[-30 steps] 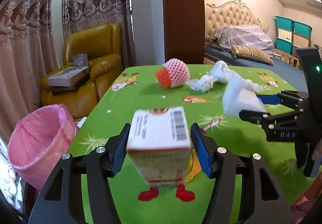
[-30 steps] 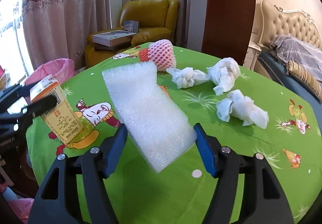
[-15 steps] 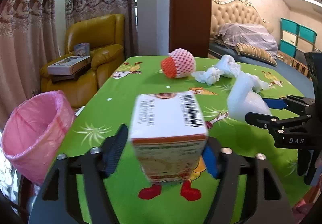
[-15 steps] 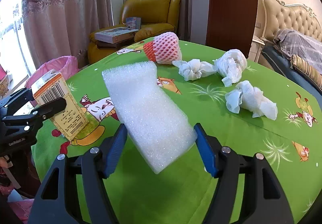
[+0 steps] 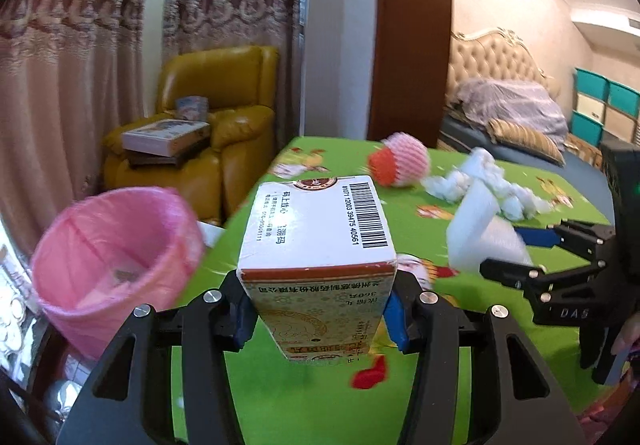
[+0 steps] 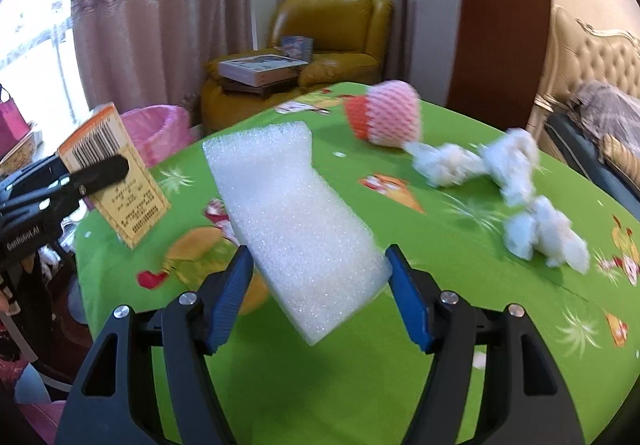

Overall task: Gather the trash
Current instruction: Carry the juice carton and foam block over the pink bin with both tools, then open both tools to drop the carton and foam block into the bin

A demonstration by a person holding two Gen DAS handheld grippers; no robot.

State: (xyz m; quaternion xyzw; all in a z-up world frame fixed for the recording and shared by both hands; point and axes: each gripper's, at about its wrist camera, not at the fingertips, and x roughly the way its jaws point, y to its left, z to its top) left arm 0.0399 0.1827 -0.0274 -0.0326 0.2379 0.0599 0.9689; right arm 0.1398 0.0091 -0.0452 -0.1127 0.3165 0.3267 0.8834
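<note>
My left gripper is clamped on a medicine carton near the table's left edge; my right gripper grips a white foam block.

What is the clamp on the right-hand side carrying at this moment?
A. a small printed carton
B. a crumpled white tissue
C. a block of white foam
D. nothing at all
C: the right gripper has the white foam block pinched between its blue pads, lifted off the green table; the printed carton sits in the left gripper.
</note>
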